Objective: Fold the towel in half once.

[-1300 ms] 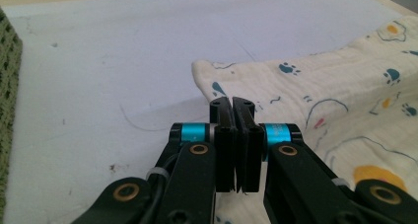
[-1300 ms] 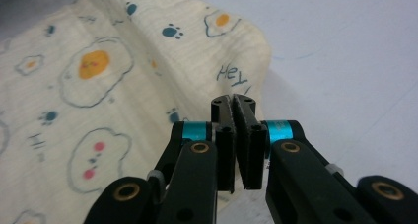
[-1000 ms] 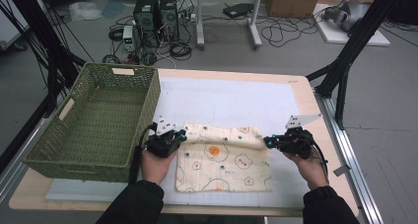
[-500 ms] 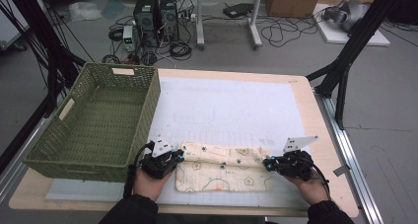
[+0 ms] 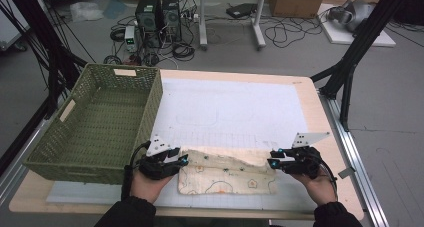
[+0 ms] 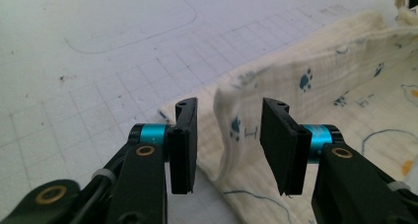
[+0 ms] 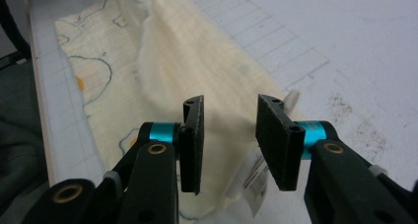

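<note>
Wooden table (image 5: 327, 137) bears white mat (image 5: 235, 109); basket (image 5: 95, 122); cloth (image 5: 227, 172).

The cloth (image 7: 162, 61) ran off the top edge in the right gripper view. Its label (image 7: 256, 177), partly behind a jaw, was unreadable.

This is looking like a lab: computer towers (image 5: 159, 14) and loose cables (image 5: 280, 34) are lying on the far floor, and black frame legs (image 5: 357, 52) are standing right of the bench (image 5: 320, 117).

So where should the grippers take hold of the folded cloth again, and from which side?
Grip the cloth at its two far corners, the left gripper coming in from its left end and the right gripper from its right. The folded edge stands raised there, between jaws that have just been opening.
</note>
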The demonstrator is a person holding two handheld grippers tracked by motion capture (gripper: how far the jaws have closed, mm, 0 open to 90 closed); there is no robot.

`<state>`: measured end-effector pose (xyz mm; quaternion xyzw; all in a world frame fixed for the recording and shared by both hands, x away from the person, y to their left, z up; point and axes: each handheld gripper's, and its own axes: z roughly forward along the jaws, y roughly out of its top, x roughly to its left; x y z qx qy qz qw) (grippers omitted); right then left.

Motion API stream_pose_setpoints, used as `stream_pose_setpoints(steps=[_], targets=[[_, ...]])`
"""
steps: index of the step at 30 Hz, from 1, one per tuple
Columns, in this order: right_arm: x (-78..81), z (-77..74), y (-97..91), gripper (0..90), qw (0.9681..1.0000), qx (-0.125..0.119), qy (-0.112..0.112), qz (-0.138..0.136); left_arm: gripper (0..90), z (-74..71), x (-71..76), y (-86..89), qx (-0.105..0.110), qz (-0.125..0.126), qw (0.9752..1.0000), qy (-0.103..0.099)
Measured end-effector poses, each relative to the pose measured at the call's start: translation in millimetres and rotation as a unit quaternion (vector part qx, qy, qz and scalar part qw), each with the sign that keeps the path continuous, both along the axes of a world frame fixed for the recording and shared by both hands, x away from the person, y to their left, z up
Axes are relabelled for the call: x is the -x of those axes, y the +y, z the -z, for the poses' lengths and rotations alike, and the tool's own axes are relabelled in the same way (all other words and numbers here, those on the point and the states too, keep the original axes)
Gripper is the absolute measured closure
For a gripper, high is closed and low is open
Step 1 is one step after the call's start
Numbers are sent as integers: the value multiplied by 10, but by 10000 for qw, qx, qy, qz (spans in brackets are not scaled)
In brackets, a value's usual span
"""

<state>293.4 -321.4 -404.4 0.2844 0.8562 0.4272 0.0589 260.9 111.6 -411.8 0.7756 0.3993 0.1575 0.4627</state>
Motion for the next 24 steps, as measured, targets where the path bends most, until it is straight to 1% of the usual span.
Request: stream_pose_setpoints(steps=[2,5,8,9,11,14,19,22,24], targets=[[-12,-15,15,625,10000,-24,-2,-12,578,-19,10,17,34,11,10000,-13],[-8,-57,18,625,10000,-47,-58,-11,578,-30,3,39,23,16,10000,6],[0,-84,27,623,10000,-2,-82,-57,579,-17,2,35,11,34,10000,22],[8,-86,31,619,10000,13,-50,-60,579,-15,4,32,-5,51,10000,25],[10,-72,27,619,10000,19,-61,-69,579,-3,7,17,-30,74,10000,38],[24,-17,21,619,9999,21,44,-111,592,25,18,-10,-93,141,9998,81],[118,166,54,624,9989,232,177,-369,626,83,59,-74,-269,336,9990,126],[187,250,68,625,9980,276,249,-518,637,121,99,-104,-403,462,9980,152],[228,279,81,631,9972,299,277,-623,641,145,137,-119,-452,552,9973,159]])
